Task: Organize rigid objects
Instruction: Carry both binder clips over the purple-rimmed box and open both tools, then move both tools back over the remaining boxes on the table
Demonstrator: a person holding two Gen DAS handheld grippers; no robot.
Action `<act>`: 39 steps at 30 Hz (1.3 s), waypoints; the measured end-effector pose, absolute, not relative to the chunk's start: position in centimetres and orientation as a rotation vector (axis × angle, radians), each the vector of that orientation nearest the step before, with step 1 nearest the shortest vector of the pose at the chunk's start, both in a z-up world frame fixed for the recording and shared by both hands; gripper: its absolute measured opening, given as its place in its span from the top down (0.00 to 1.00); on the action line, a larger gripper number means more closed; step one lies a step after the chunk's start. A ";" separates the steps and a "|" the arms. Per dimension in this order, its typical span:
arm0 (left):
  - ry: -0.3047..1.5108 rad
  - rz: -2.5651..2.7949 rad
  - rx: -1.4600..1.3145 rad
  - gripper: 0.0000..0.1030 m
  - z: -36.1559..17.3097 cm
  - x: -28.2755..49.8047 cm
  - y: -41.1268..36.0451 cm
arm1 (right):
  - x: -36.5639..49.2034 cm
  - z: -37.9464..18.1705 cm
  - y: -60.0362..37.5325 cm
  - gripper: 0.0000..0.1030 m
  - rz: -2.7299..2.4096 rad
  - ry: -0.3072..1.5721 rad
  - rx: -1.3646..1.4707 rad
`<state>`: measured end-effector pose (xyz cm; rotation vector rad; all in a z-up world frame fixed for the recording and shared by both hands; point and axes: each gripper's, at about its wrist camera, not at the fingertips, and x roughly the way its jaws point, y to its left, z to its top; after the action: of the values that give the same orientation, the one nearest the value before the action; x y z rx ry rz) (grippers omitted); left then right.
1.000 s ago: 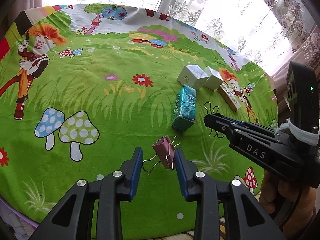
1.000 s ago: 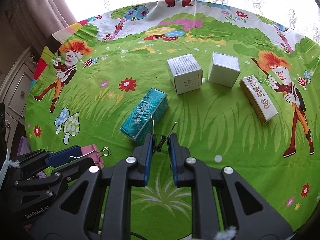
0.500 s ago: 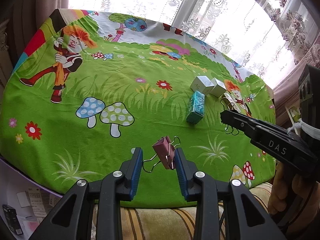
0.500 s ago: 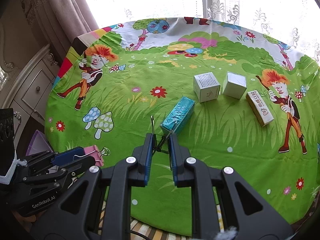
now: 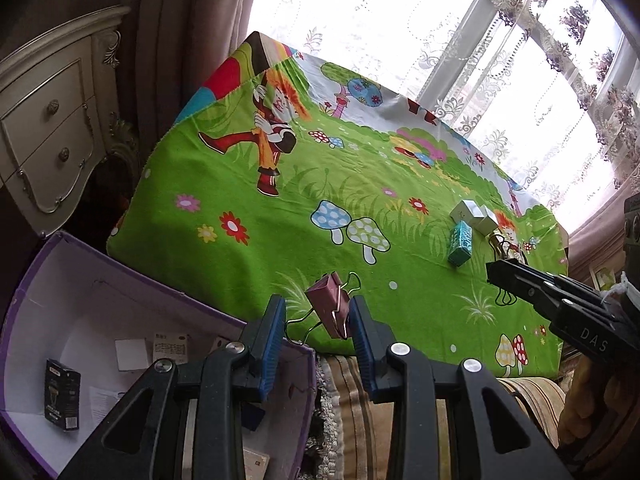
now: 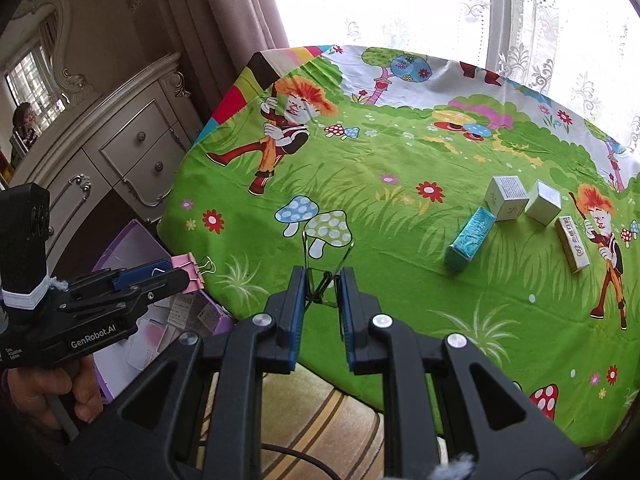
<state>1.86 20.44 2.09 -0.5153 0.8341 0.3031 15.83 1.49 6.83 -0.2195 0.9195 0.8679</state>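
Note:
My left gripper is shut on a pink binder clip, held in the air over the near edge of the green cartoon cloth, beside an open purple box. The same clip shows at the left gripper's tip in the right wrist view. My right gripper is shut on a binder clip with wire handles, held above the cloth's near edge. A teal box, two white cube boxes and a yellow-white long box lie on the cloth at the right.
The purple box on the floor holds a dark small box and white cartons. A cream drawer cabinet stands at the left. A striped cushion lies below the table edge. Curtained windows stand behind.
Both grippers have pulled back and to the left, away from the boxes, each still holding its clip. The purple box and cabinet have come into view.

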 end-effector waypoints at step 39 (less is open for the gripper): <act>0.776 0.578 -0.646 0.42 0.6 -10.2 27.9 | 1.6 5.8 10.0 0.60 1.208 0.899 -0.497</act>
<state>-10.23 27.94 0.57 -0.6455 0.7763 0.5778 1.58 9.97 5.80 -0.4973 0.8986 1.2079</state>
